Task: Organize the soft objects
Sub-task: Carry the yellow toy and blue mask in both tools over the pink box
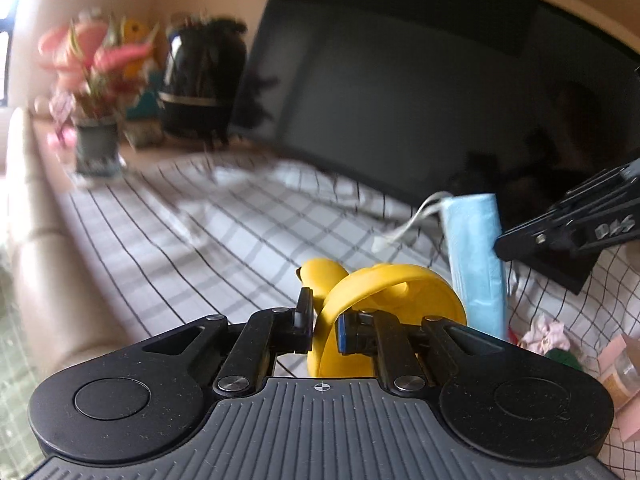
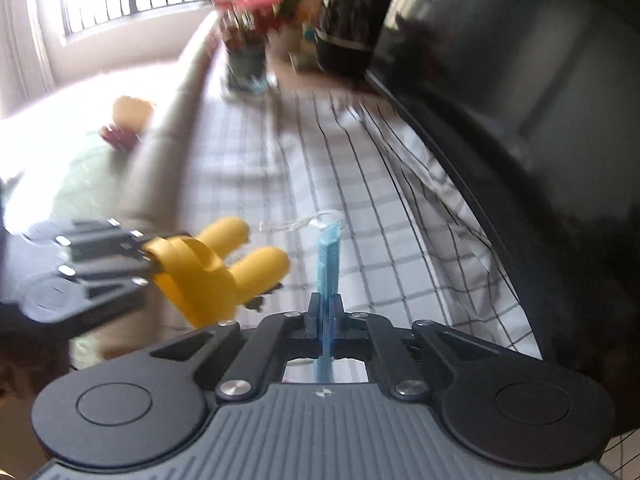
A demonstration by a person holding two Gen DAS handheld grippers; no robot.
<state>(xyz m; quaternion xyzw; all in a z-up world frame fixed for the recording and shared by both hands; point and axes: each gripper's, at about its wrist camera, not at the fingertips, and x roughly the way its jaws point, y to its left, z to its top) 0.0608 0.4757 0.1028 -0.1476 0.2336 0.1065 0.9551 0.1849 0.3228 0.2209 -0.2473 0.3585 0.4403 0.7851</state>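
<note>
Overhead and to the right, a big dark screen (image 1: 400, 80) fills the back of the scene, standing along the far edge of a desk covered by a white checked cloth (image 1: 192, 216). At the far end of the desk, blurred, sit a dark bag (image 1: 200, 80) and a potted plant with pink flowers (image 1: 94, 92). The left gripper (image 1: 320, 326) has its fingers (image 1: 304, 316) closed tight on a yellow soft toy (image 1: 384, 300), pinching a thin yellow band of it; in the right wrist view the toy (image 2: 216, 268) hangs off that gripper (image 2: 150, 260), lifted clear of the cloth, its two rounded limbs pointing away. The right gripper (image 2: 326, 320) has its fingers (image 2: 314, 312) clamped shut on a light blue face mask (image 2: 329, 256), which stands up on edge between them. From the left wrist view the mask (image 1: 476, 256) hangs just right of the toy, its white ear loop (image 1: 408, 220) trailing off to the left, and the right gripper (image 1: 504, 246) reaches in from the right edge. Small pink and green soft things (image 1: 548, 336) lie on the cloth at lower right, too blurred to identify.
</note>
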